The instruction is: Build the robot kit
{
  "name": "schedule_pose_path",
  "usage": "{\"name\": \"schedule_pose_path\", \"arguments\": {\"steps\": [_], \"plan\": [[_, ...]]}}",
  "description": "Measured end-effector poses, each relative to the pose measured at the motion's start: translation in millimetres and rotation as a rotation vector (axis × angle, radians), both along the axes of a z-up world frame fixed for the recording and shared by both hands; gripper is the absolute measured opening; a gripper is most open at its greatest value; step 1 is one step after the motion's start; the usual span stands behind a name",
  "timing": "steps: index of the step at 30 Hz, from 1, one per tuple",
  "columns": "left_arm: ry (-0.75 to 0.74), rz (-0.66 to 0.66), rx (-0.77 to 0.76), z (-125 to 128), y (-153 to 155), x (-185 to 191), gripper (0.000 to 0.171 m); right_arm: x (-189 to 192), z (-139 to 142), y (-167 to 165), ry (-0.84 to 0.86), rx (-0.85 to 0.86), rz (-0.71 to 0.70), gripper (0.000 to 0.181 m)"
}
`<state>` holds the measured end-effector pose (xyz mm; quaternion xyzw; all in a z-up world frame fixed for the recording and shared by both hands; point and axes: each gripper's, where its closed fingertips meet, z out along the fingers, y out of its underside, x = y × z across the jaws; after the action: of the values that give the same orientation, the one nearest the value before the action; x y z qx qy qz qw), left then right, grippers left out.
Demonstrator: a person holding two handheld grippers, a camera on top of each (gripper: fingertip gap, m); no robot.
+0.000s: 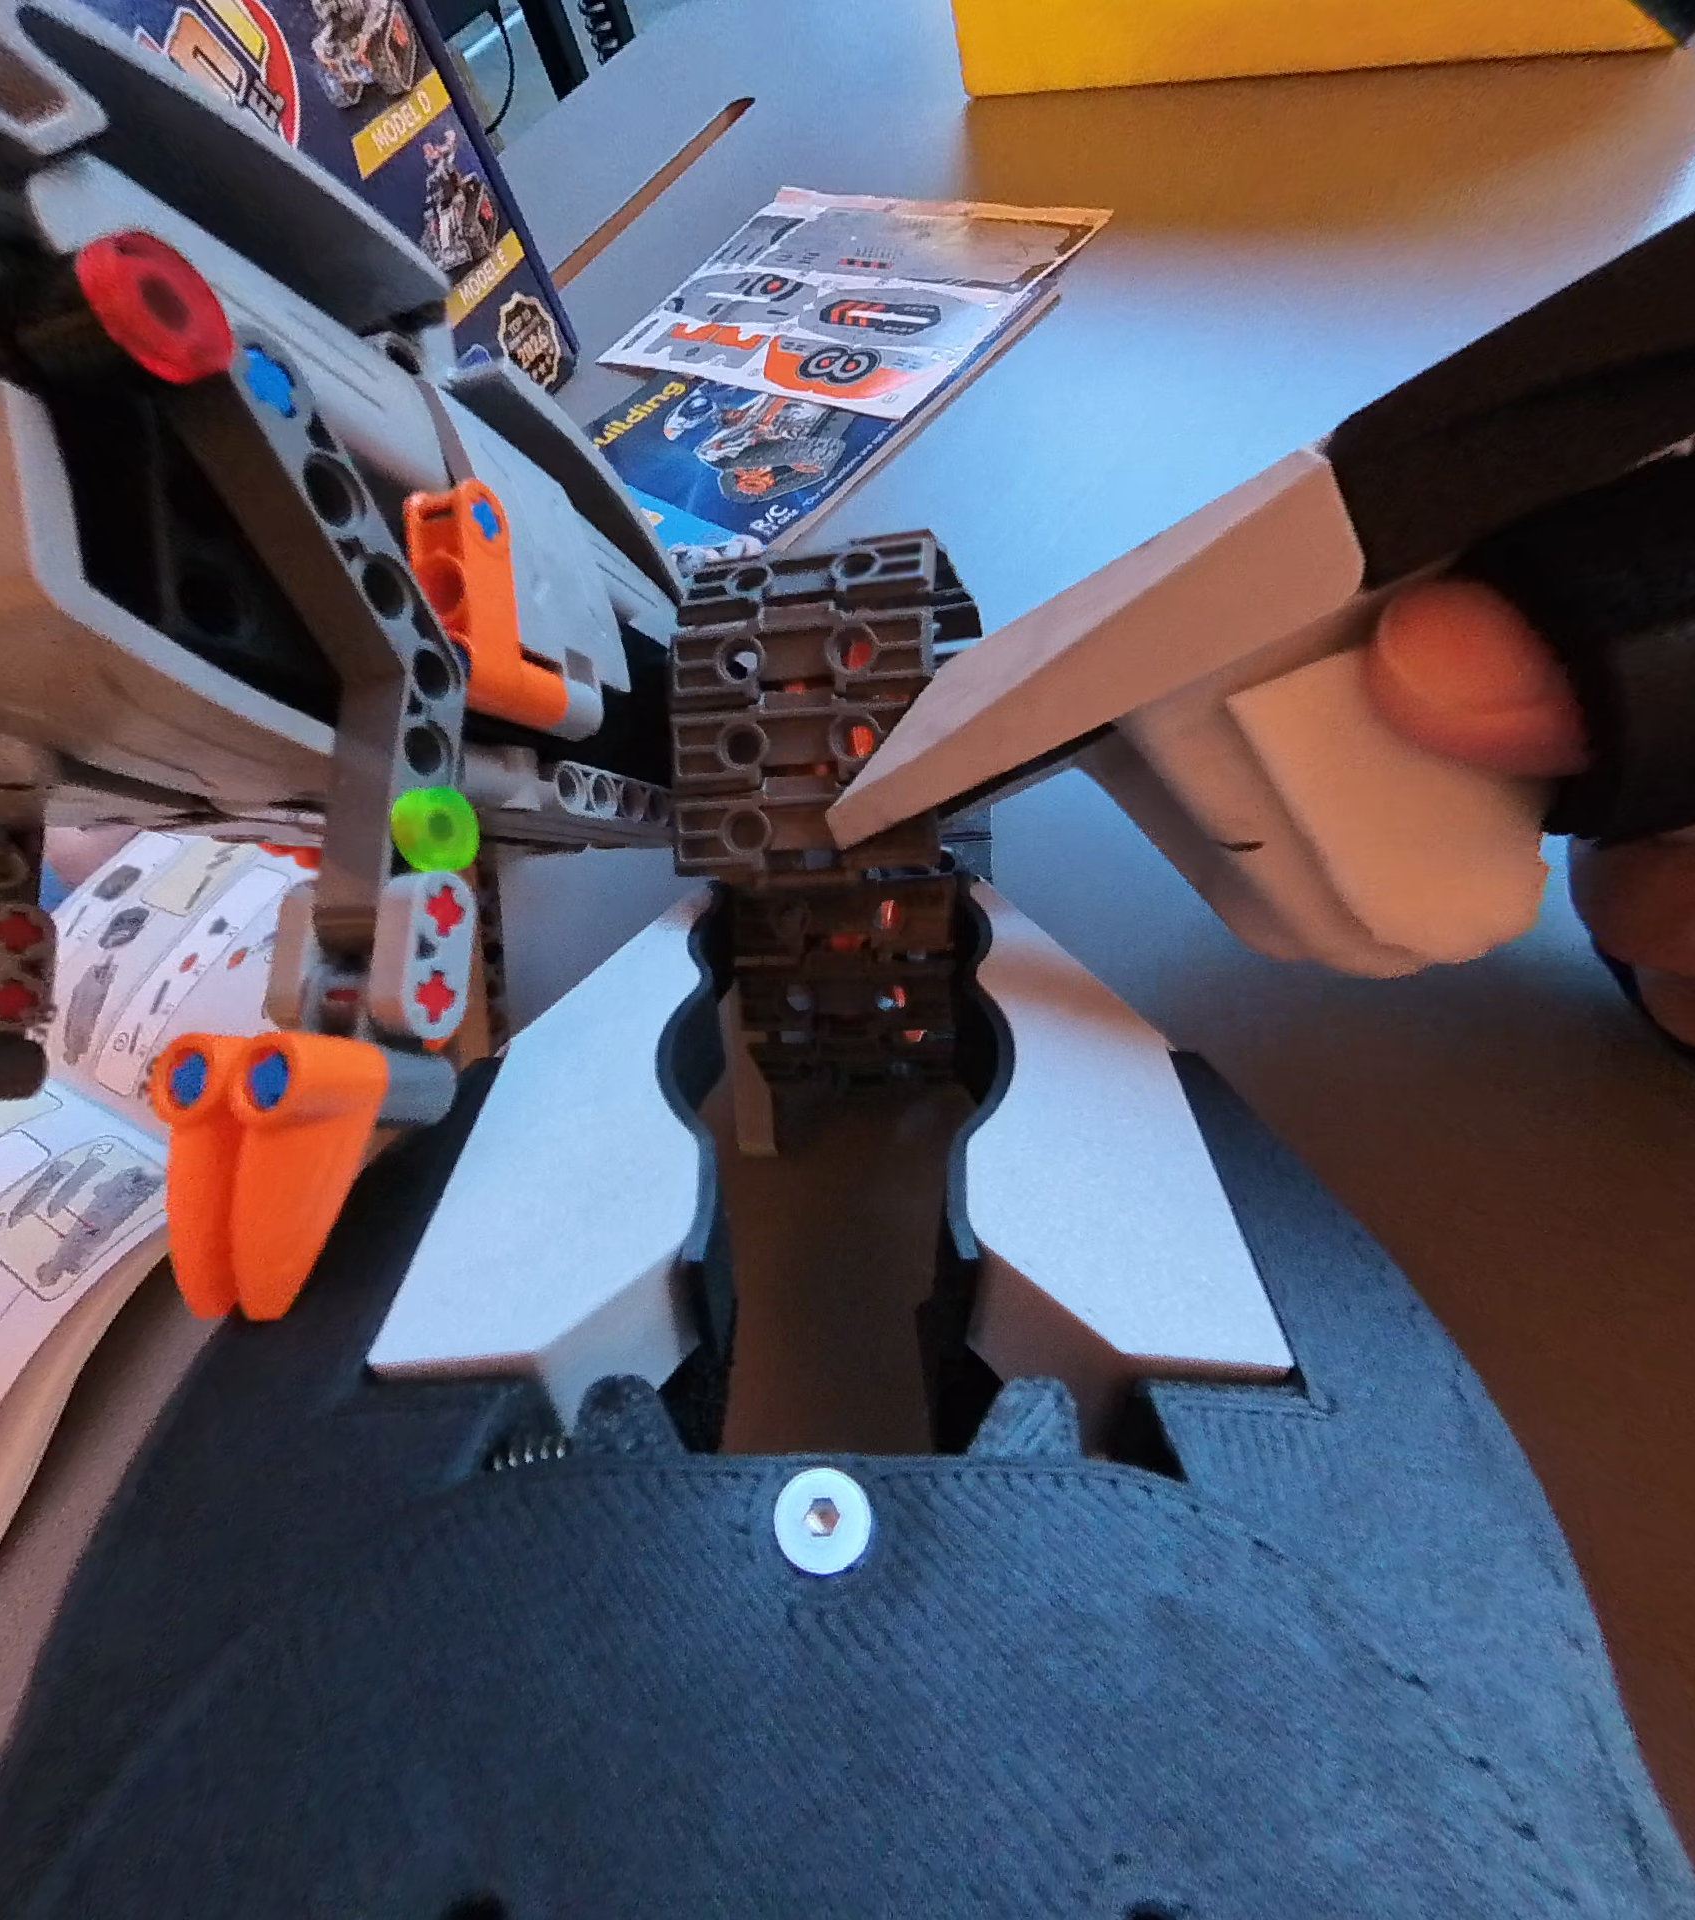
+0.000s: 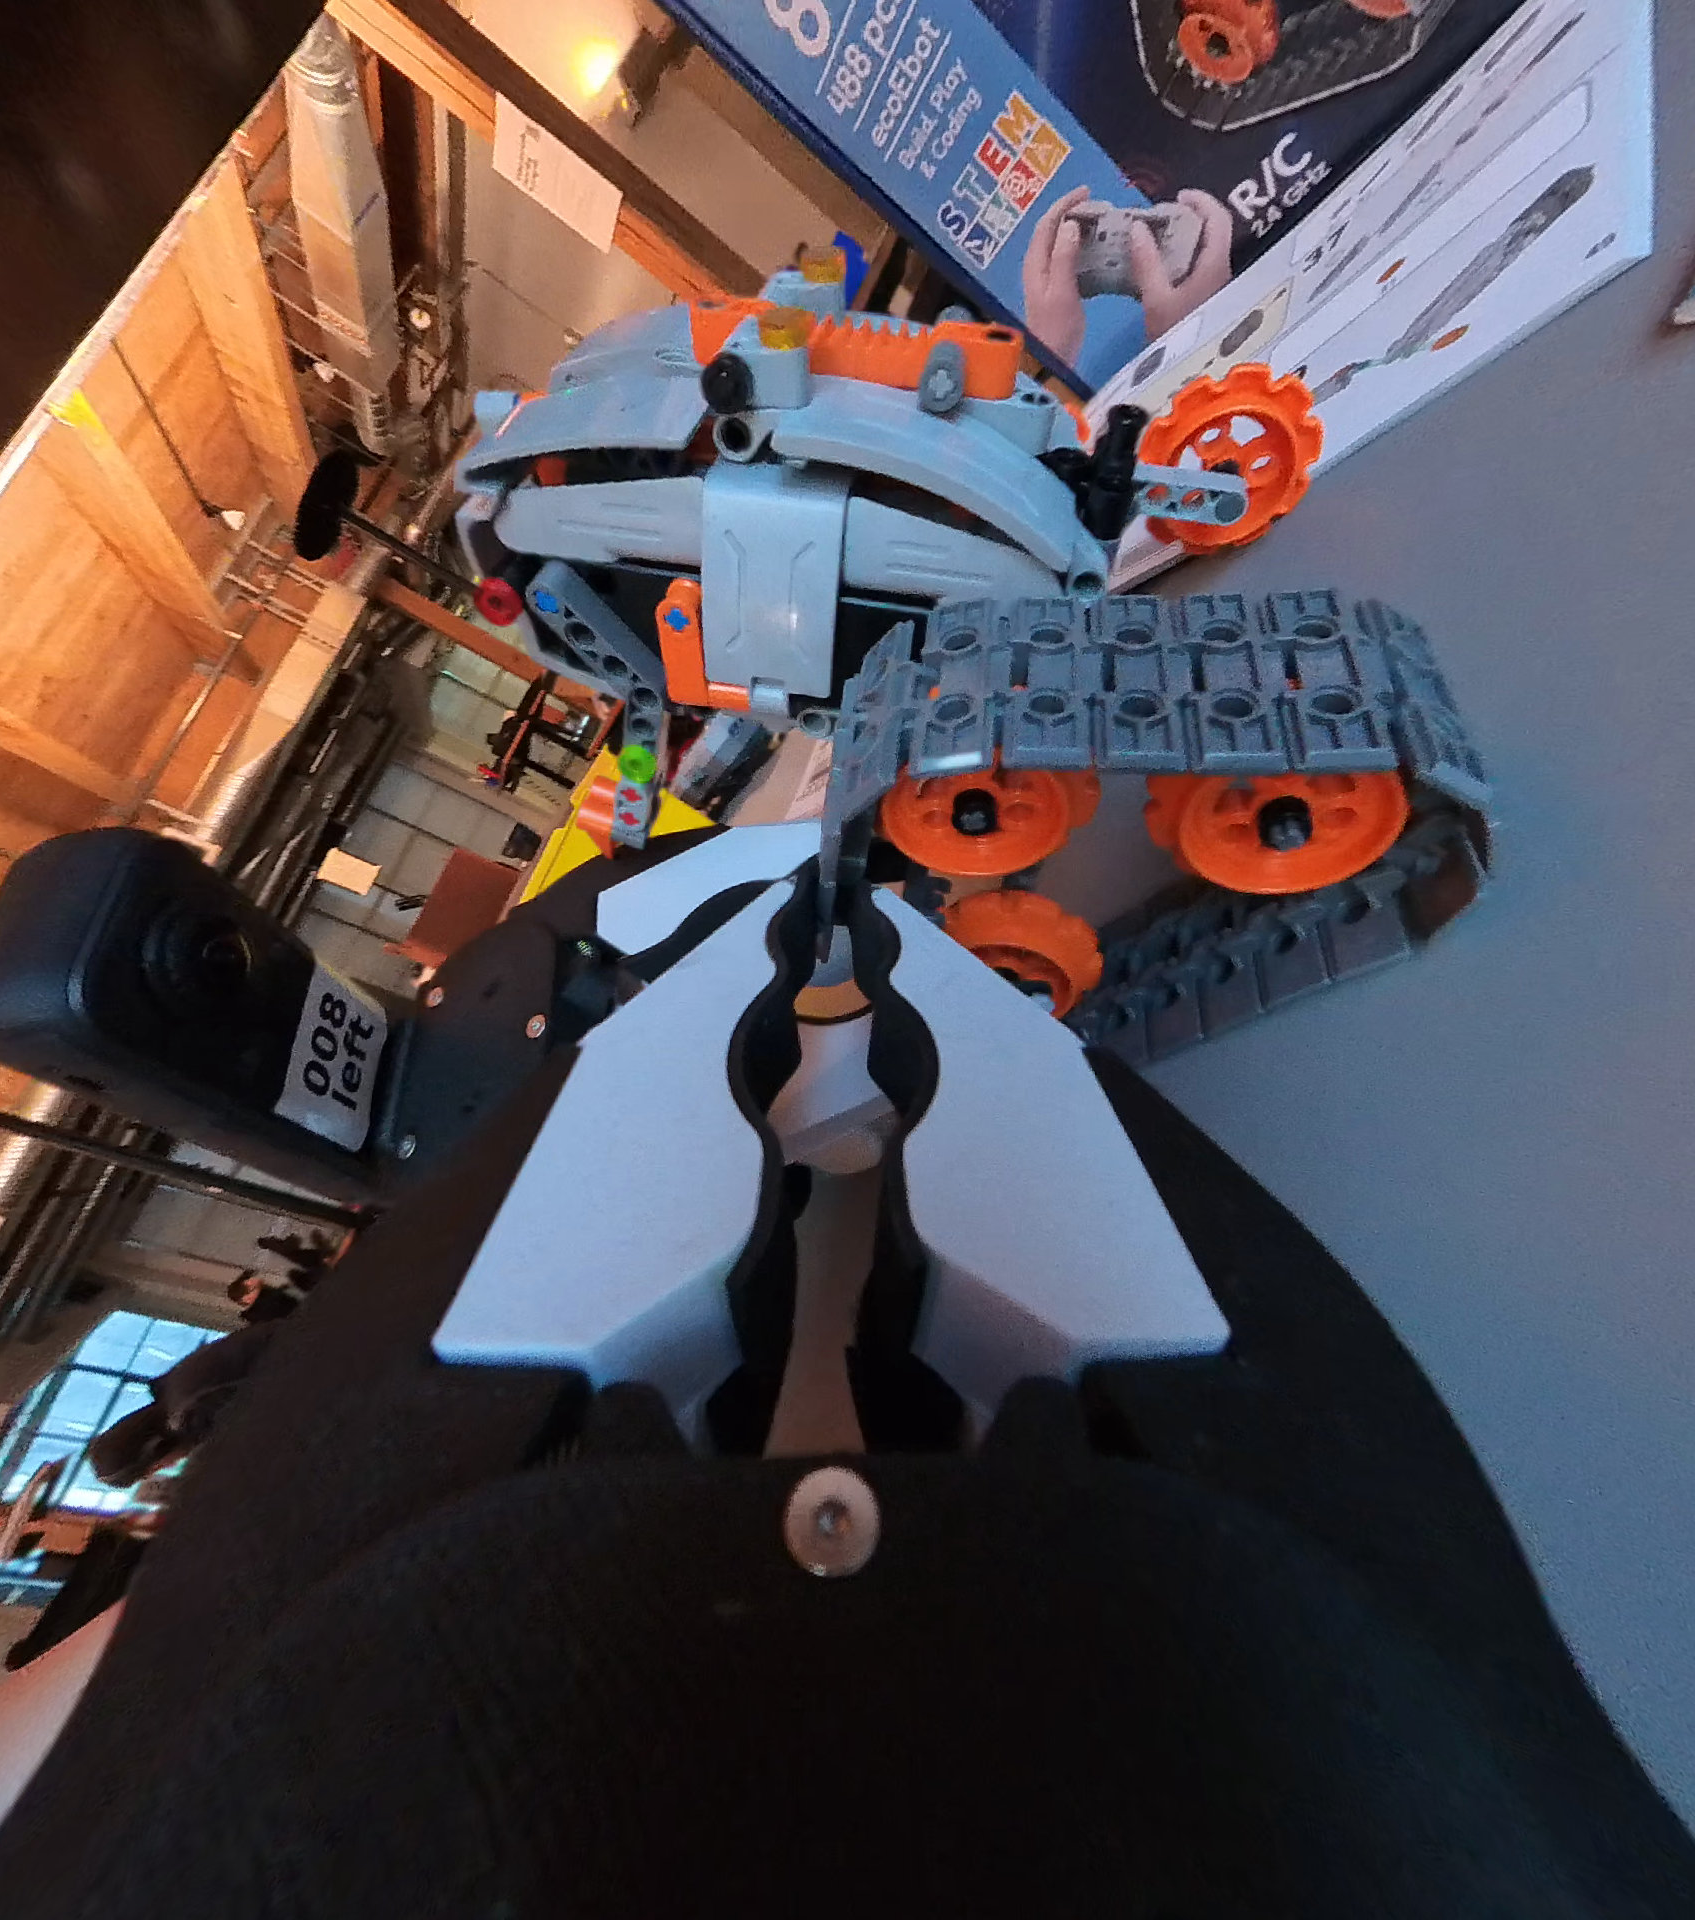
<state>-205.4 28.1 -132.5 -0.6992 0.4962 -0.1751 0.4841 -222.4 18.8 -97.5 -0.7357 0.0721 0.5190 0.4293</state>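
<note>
left gripper (image 1: 838,935): fingers closed onto the grey track (image 1: 812,717) of the toy vehicle, gripping its near end from both sides; the track runs straight ahead from between the tips.
right gripper (image 2: 827,883): pinched on the loose end of the same track (image 2: 1175,675), the thin edge of a link held between the tips; in the left wrist view its pale finger (image 1: 1082,675) comes in from the right and touches the track just above the left gripper's tips.
toy vehicle (image 2: 781,499): grey and orange brick-built body, lying against the grey table (image 2: 1549,1143), track wrapped round orange wheels (image 2: 1274,816).
spare wheel (image 2: 1227,457): orange, on a beam at the vehicle's far end.
sticker sheet (image 1: 853,301): flat on the table beyond the track, atop a blue booklet (image 1: 749,447).
instruction pages (image 1: 1,1216): open, under the vehicle at left.
box (image 2: 1009,135): blue, behind the vehicle.
</note>
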Motion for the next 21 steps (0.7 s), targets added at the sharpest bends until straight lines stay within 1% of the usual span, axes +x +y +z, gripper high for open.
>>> {"name": "schedule_pose_path", "arguments": {"steps": [7, 12, 14, 19, 21], "plan": [[-0.004, -0.004, -0.006, 0, -1, 0, 0.040, 2, -2, 0, -0.044, 0.010, 0.025, 0.005], [-0.001, 0.002, 0.008, 0, -1, 2, 0.040, 6, -3, 1, -0.109, 0.036, -0.012, 0.005], [0.003, -0.001, 0.019, 0, -2, 2, 0.040, 8, -3, 1, -0.165, 0.054, -0.034, 0.004], [-0.004, 0.005, 0.046, 3, -3, 1, 0.040, 16, -6, 4, -0.390, 0.104, -0.092, 0.004], [-0.004, 0.009, 0.049, 3, -2, 1, 0.039, 17, -7, 5, -0.429, 0.109, -0.099, 0.004]]}}
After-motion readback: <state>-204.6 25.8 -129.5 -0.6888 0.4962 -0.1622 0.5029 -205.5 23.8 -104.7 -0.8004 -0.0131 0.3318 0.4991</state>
